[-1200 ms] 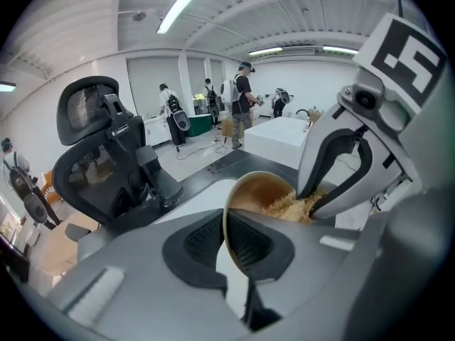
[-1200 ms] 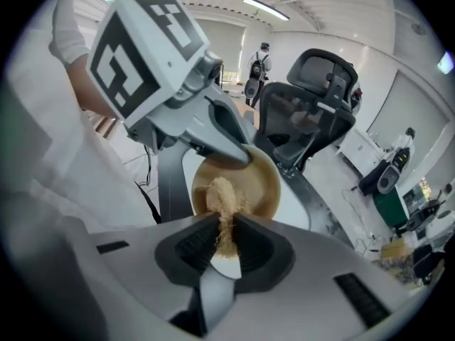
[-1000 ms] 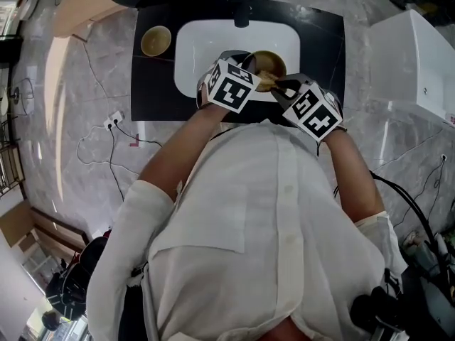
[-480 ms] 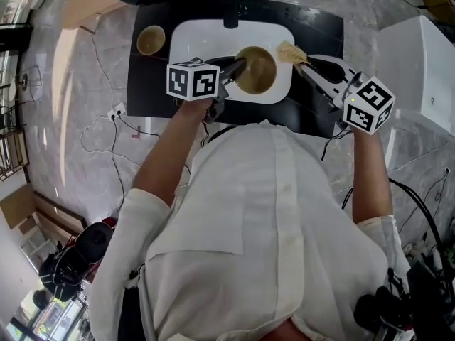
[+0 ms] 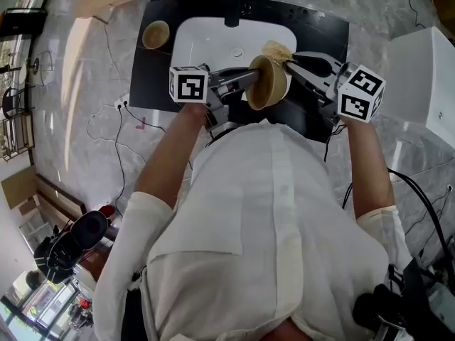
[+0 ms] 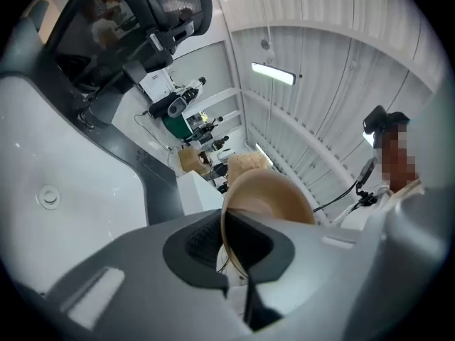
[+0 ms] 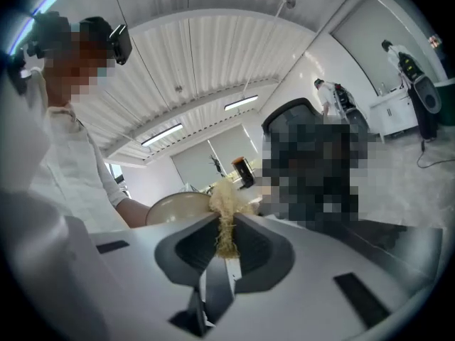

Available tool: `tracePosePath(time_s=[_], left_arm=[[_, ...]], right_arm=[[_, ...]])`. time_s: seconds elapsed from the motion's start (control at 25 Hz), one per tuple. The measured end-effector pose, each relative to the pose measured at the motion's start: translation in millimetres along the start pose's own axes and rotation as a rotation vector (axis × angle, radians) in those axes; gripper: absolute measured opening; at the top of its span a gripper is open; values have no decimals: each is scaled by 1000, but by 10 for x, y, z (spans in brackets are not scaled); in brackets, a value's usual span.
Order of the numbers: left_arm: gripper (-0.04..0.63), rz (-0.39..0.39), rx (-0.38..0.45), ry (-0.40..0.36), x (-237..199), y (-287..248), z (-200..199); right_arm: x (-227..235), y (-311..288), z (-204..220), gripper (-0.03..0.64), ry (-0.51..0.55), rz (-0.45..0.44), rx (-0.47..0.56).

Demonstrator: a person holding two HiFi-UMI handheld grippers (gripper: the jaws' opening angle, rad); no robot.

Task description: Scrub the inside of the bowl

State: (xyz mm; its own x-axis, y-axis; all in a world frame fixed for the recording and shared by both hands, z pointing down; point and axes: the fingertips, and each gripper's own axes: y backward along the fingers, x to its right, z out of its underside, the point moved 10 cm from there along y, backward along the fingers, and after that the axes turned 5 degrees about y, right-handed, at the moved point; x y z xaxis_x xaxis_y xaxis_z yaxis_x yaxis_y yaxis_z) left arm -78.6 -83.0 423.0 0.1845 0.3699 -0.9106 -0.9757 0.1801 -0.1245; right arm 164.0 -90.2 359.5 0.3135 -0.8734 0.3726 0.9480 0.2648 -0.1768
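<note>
Over the sink (image 5: 206,41), left gripper (image 5: 249,77) clamping its rim, we have tipped the bowl (image 5: 269,84); right gripper's (image 5: 288,64) pinched scrubber (image 5: 275,50) waits outside.

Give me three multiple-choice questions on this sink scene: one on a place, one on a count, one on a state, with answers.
1. Where is the spare bowl? A on the floor; B on the black counter beside the sink; C on a shelf.
2. How many bowls show in the head view? A one; B two; C three.
3. How is the held bowl? A flat in the sink; B upside down on the counter; C tipped sideways, rim clamped by the left gripper.
Answers: B, it stands just outside the sink; B, one held, one spare; C, the jaws pinch its rim above the sink.
</note>
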Motion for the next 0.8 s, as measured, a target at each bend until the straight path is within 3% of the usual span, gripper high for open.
tracePosePath(time_s=[0.16, 0.36, 0.6, 0.8], left_arm=[[12, -4, 21, 31, -65, -4, 33], [11, 55, 88, 121, -109, 3, 63], [11, 97, 169, 199, -42, -23, 170], [11, 187, 227, 264, 22, -46, 157]], right_arm=[[3, -2, -11, 49, 1, -80, 38], [-108, 85, -105, 49, 48, -179, 99], [-422, 196, -118, 49, 118, -322, 104], [-580, 138, -73, 49, 141, -430, 70]])
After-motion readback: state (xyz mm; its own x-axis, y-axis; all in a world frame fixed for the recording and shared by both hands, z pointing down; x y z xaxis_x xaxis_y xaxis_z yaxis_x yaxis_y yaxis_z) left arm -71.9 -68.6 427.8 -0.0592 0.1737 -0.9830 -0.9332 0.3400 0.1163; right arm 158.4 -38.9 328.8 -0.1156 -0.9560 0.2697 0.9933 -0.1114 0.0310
